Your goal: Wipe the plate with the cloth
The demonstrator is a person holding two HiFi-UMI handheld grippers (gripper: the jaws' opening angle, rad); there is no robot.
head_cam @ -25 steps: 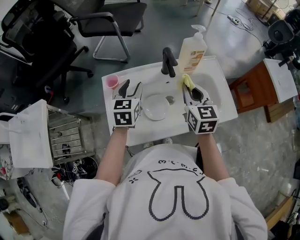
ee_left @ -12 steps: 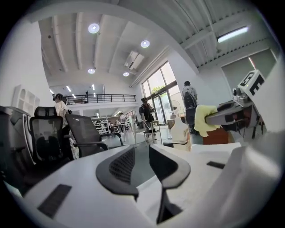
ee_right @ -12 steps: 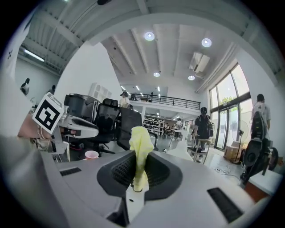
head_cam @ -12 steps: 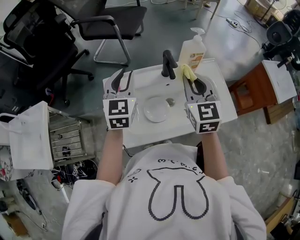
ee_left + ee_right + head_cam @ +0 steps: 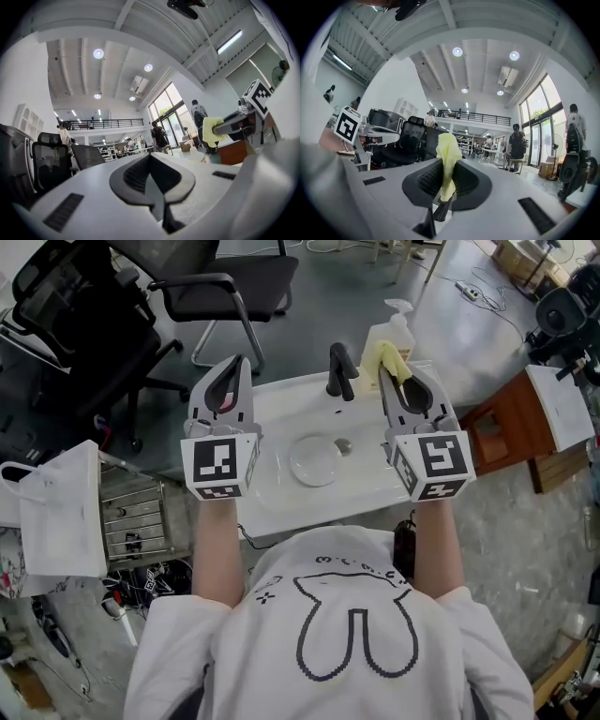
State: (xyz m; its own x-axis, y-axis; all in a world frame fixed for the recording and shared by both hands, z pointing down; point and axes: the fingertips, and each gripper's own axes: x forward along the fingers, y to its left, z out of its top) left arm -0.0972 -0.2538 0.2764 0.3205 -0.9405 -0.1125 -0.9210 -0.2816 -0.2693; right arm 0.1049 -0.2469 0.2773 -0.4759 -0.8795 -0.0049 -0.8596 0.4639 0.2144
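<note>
A clear glass plate [image 5: 314,460] lies in the basin of the white sink [image 5: 281,498], between my two raised grippers. My left gripper [image 5: 232,369] is held up at the sink's left, level, jaws shut with nothing between them; in the left gripper view its pads [image 5: 151,180] meet. My right gripper [image 5: 394,367] is up at the sink's right, shut on a yellow cloth [image 5: 385,356]. The cloth [image 5: 447,161] stands pinched between its pads in the right gripper view. Neither gripper touches the plate.
A black faucet [image 5: 339,371] stands at the back of the sink, with a soap pump bottle [image 5: 382,332] behind the cloth. A pink cup [image 5: 223,401] is partly hidden by my left gripper. Office chairs [image 5: 216,282] stand behind, a white rack [image 5: 66,512] left, a wooden cabinet [image 5: 511,418] right.
Both grippers rose from the sink's level and tipped up to point level. The left gripper's jaws went from open to shut. The cloth stayed in the right gripper.
</note>
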